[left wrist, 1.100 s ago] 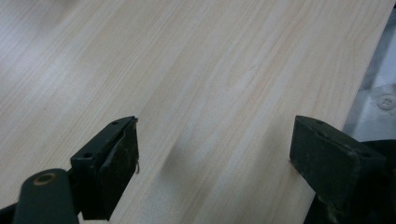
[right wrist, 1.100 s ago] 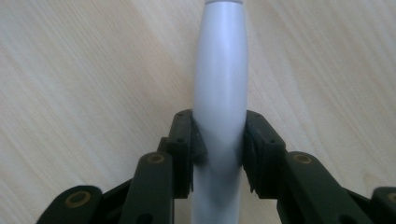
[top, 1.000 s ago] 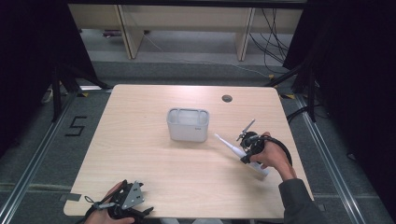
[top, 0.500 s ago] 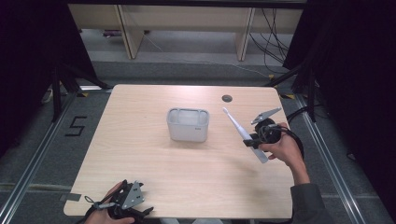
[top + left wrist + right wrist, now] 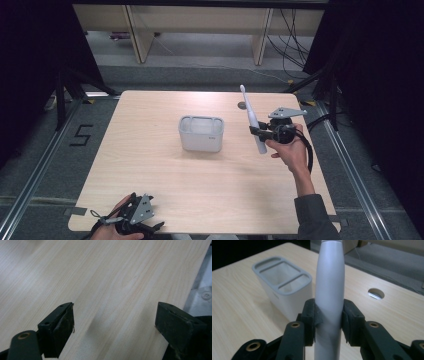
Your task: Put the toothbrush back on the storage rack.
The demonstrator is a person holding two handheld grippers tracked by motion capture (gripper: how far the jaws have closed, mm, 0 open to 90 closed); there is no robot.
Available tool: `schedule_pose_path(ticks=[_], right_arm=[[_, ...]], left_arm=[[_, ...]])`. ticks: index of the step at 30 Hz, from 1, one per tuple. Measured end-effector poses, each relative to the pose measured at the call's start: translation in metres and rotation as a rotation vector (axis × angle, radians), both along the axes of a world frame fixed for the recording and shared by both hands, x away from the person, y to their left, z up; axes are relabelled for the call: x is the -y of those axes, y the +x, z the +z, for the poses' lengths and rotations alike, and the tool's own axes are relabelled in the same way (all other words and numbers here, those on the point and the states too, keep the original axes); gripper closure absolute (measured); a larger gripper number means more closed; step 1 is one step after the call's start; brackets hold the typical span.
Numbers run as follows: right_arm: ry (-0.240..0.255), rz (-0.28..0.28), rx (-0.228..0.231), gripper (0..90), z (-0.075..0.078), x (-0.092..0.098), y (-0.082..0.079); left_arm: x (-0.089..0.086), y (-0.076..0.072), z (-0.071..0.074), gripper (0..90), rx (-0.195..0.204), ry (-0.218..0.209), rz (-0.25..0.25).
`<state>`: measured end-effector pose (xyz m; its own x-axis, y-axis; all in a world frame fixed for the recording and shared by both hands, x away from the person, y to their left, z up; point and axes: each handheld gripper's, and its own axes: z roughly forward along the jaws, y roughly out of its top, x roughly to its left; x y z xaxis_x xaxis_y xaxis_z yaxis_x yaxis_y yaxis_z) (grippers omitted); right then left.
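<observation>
My right gripper [image 5: 256, 131] [image 5: 328, 320] is shut on a white electric toothbrush [image 5: 251, 120] [image 5: 329, 285] and holds it in the air, nearly upright, brush head up, over the table's right side. A grey-rimmed white holder [image 5: 201, 133] [image 5: 282, 287] with divided compartments stands at the table's middle, to the left of the toothbrush and apart from it. At the table's near left edge my left gripper [image 5: 150, 231] [image 5: 113, 325] rests open, its pads wide apart over bare wood with nothing between them.
The light wooden table [image 5: 150, 165] has a round cable hole [image 5: 242, 105] [image 5: 376, 293] at its far right. Dark frames and cables stand around it, with shelving beyond the far edge.
My right gripper has risen and moved toward the table's far side with the toothbrush, which has tipped from slanted to nearly upright. The left gripper has stayed put.
</observation>
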<state>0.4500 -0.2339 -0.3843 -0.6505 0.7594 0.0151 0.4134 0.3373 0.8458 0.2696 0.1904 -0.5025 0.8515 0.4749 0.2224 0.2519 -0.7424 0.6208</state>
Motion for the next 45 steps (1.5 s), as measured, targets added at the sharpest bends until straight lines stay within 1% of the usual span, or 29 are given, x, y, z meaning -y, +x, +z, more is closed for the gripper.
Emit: schedule_pose_path(ticks=[2, 3, 4, 5, 6, 7, 8, 9, 12, 13, 14, 16, 17, 18, 19, 20, 22, 24, 28, 30, 32, 33, 35, 36, 37, 39, 40, 41, 45], right_arm=[[0.031, 0.001, 0.035, 66.5, -0.001, -0.003, 0.003], [0.066, -0.020, 0.049, 66.5, -0.002, -0.005, 0.003], [0.091, -0.019, 0.065, 66.5, -0.002, -0.007, 0.005], [0.087, -0.019, 0.084, 66.5, -0.002, -0.007, 0.006], [0.118, -0.019, 0.072, 66.5, -0.002, -0.010, 0.006], [0.118, -0.019, 0.072, 66.5, -0.002, -0.010, 0.006], [0.115, -0.028, 0.109, 66.5, 0.000, -0.014, 0.009], [0.137, -0.031, 0.097, 66.5, 0.000, -0.017, 0.009], [0.144, -0.033, 0.095, 66.4, 0.001, -0.022, 0.011], [0.148, -0.029, 0.103, 66.5, 0.001, -0.023, 0.012], [0.168, -0.039, 0.116, 66.5, 0.003, -0.029, 0.015], [0.171, -0.029, 0.127, 66.5, 0.004, -0.031, 0.017], [0.194, -0.032, 0.104, 66.5, 0.007, -0.037, 0.019], [0.188, -0.035, 0.106, 66.5, 0.008, -0.038, 0.019], [0.190, -0.037, 0.128, 66.5, 0.009, -0.041, 0.022], [0.190, -0.037, 0.128, 66.5, 0.009, -0.041, 0.022], [0.219, -0.038, 0.137, 66.5, 0.012, -0.049, 0.025], [0.213, -0.036, 0.141, 66.5, 0.013, -0.050, 0.026], [0.225, -0.030, 0.158, 66.5, 0.017, -0.064, 0.030], [0.232, -0.033, 0.153, 66.5, 0.018, -0.067, 0.030], [0.248, -0.022, 0.157, 66.5, 0.018, -0.076, 0.033], [0.254, -0.014, 0.169, 66.5, 0.018, -0.079, 0.034], [0.257, -0.015, 0.157, 66.5, 0.018, -0.084, 0.034], [0.259, -0.011, 0.167, 66.4, 0.018, -0.086, 0.036], [0.267, -0.011, 0.162, 66.5, 0.017, -0.089, 0.037], [0.258, -0.012, 0.168, 66.5, 0.017, -0.092, 0.039], [0.263, -0.017, 0.160, 66.5, 0.017, -0.095, 0.039], [0.273, -0.007, 0.161, 66.5, 0.016, -0.097, 0.040], [0.271, -0.009, 0.161, 66.5, 0.013, -0.105, 0.043]], left_arm=[[0.000, 0.000, 0.000, 15.3, -0.004, -0.002, 0.000], [-0.001, 0.000, 0.000, 15.3, -0.004, 0.002, 0.000], [-0.001, 0.000, 0.000, 15.3, -0.004, 0.002, 0.000], [-0.001, 0.000, 0.001, 15.3, -0.002, -0.004, 0.002], [-0.001, 0.000, 0.001, 15.3, -0.002, -0.004, 0.002], [-0.001, 0.000, 0.001, 15.3, -0.002, -0.004, 0.002], [-0.001, 0.000, 0.001, 15.3, -0.003, -0.001, 0.001], [-0.001, 0.000, 0.001, 15.3, -0.003, 0.000, 0.000], [-0.001, 0.000, 0.001, 15.3, -0.002, -0.003, 0.000], [-0.001, 0.000, 0.001, 15.3, -0.002, -0.003, 0.000], [-0.001, 0.001, 0.001, 15.4, -0.003, -0.002, 0.001], [-0.001, 0.001, 0.001, 15.3, -0.001, -0.004, 0.003], [-0.001, 0.000, 0.001, 15.3, -0.003, -0.003, -0.001], [-0.001, 0.000, 0.000, 15.3, -0.005, -0.003, 0.001], [-0.001, 0.000, 0.000, 15.3, -0.005, -0.003, 0.001], [-0.001, 0.000, 0.000, 15.3, -0.005, -0.005, 0.003], [-0.001, 0.000, 0.001, 15.3, -0.004, -0.007, 0.001], [-0.001, 0.000, 0.001, 15.3, -0.003, -0.007, 0.001], [-0.001, 0.000, 0.001, 15.3, -0.001, -0.005, -0.002], [-0.001, -0.001, 0.001, 15.3, -0.001, -0.005, -0.001], [-0.001, 0.000, 0.001, 15.3, -0.001, -0.005, -0.001], [-0.001, 0.000, 0.001, 15.3, -0.002, -0.006, -0.003], [-0.001, -0.001, 0.001, 15.3, 0.000, -0.004, -0.003], [-0.001, -0.001, 0.001, 15.3, 0.001, -0.004, -0.003], [-0.001, -0.001, 0.002, 15.3, 0.001, -0.005, -0.003], [0.000, -0.001, 0.001, 15.3, 0.000, -0.010, -0.003], [-0.001, -0.001, 0.001, 15.3, 0.000, -0.005, -0.003], [-0.001, -0.001, 0.001, 15.3, 0.001, -0.004, -0.002], [0.000, -0.002, 0.001, 15.3, 0.000, -0.008, -0.004]])
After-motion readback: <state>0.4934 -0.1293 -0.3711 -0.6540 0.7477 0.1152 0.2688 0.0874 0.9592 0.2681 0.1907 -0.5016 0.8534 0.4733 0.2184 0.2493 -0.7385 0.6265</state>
